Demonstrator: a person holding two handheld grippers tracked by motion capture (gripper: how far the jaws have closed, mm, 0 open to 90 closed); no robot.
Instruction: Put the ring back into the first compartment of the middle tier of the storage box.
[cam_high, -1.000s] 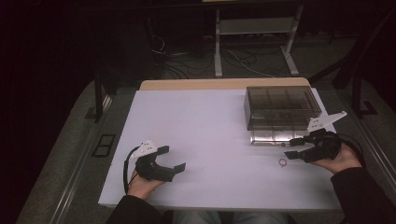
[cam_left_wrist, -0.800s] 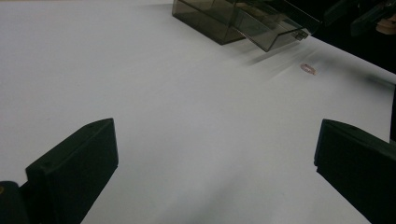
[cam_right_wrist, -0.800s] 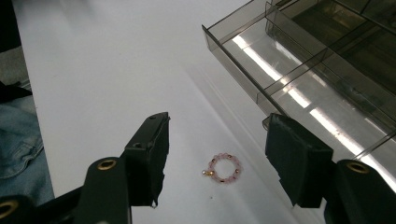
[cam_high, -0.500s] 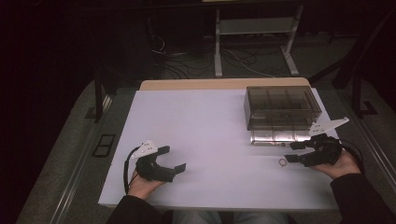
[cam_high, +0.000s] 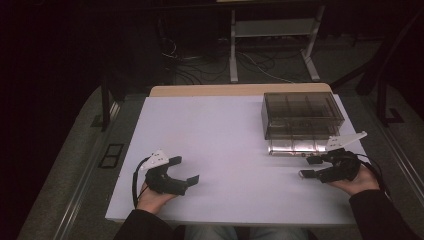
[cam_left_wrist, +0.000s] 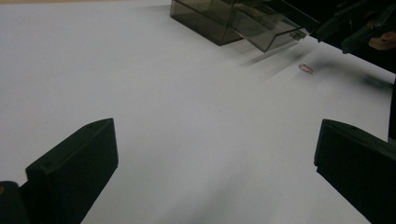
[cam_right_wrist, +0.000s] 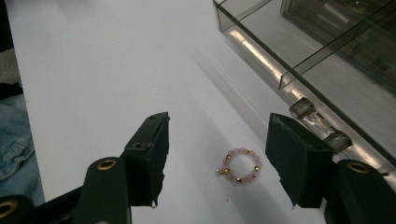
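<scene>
the right gripper (cam_high: 311, 167) has slid a little nearer the person since a second ago, its jaws apart with the pink bead ring (cam_right_wrist: 240, 165) lying on the white table (cam_high: 225, 130) between them, untouched. the left gripper (cam_high: 183, 170) hasn't budged, jaws wide apart over bare table. the smoky box (cam_high: 301, 114) sits just beyond the ring, its drawer (cam_right_wrist: 299, 56) pulled out.

Left hand-held gripper (cam_high: 184, 169) jaws wide apart, right hand-held gripper (cam_high: 311, 167) jaws parted, both low
</scene>
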